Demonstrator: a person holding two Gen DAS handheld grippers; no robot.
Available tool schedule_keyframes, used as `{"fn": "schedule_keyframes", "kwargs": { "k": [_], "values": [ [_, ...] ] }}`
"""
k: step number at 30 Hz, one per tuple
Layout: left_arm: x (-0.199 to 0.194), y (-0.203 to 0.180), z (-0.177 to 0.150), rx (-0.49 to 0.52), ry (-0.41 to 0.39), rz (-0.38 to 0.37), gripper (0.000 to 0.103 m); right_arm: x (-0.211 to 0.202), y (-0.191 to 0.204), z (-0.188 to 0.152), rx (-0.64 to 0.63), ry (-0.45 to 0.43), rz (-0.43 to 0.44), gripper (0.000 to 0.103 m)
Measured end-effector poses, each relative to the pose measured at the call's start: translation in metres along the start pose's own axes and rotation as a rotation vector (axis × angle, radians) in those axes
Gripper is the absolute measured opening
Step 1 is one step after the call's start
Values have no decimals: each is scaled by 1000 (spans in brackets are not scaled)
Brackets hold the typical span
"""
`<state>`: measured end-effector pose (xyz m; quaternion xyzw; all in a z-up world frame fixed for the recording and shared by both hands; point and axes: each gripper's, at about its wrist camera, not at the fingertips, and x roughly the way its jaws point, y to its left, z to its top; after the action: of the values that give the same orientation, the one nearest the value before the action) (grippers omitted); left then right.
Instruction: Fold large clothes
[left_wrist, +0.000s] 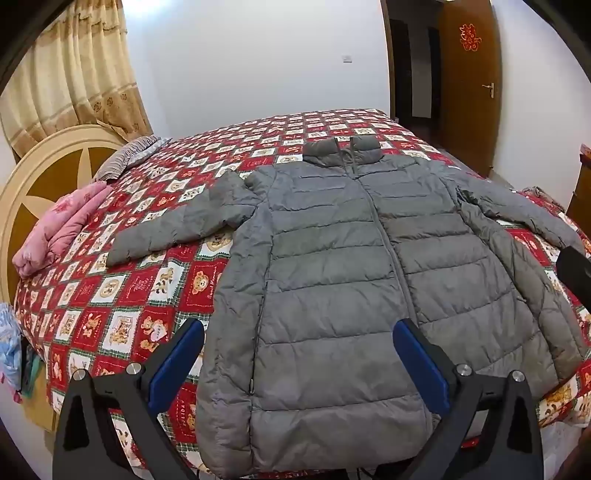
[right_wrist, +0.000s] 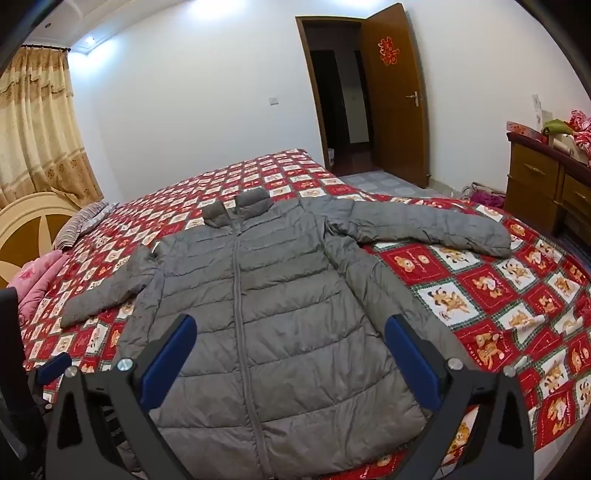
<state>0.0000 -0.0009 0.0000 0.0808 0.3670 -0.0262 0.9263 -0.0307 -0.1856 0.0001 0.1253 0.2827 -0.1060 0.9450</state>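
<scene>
Grey puffer jacket lies flat, zipped, collar pointing away, hem nearest both spread, empty tongs: left gripper over its left half, right gripper near the zipper.

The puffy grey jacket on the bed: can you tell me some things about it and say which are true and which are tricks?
1. The grey puffer jacket lies front up, zipped shut. True.
2. Both sleeves are folded over its chest. False: the left sleeve and the right sleeve are spread out to the sides.
3. The left gripper is pinching the jacket's hem. False: its fingers stand wide apart and press on nothing.
4. The right gripper is open and holds nothing. True.
5. The jacket lies on a plain blue sheet. False: it lies on a red and white bedspread with teddy bear pictures.
6. A folded pink quilt lies near the headboard. True.
</scene>
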Motion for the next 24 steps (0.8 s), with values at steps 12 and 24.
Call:
{"fn": "schedule_keyframes", "kwargs": {
  "k": [12, 24],
  "values": [
    [-2, 9, -2, -40, 3, -44, 102, 0, 6, 0, -12, -7, -9, 103],
    [-1, 1, -5, -17, -6, -26, 102, 1, 7, -7, -26, 0, -12, 103]
  ]
}}
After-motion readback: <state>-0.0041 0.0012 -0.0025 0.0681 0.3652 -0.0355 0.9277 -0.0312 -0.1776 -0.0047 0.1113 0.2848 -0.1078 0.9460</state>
